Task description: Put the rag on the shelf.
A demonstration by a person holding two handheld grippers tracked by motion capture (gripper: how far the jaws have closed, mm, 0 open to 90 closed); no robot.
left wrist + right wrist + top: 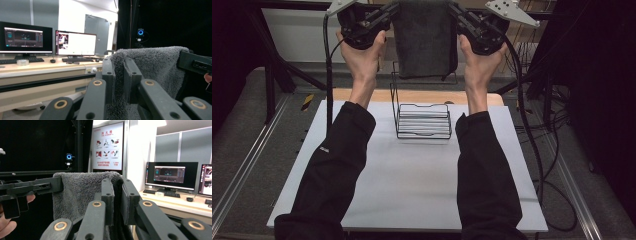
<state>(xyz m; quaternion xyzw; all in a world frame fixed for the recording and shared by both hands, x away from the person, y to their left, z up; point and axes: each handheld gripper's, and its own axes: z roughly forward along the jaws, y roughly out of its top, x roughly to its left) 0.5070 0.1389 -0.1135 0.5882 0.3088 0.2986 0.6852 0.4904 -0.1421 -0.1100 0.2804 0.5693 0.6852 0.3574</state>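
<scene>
The towel is soft, light and limp (thick terry, easy to pinch), so it is best held by its top corners. The left tool and right tool each clamp one corner, letting it hang flat above the rack.

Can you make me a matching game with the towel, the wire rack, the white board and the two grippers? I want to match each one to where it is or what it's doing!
Things:
1. grey towel
2. black wire rack
3. white board
4. left gripper and right gripper

Places or states:
A. lies flat on the table, under the rack
B. held up in the air, hanging down
C. each pinches a top corner of the cloth
D. stands on the board, below the cloth

Pairs: 1-B, 2-D, 3-A, 4-C
</scene>
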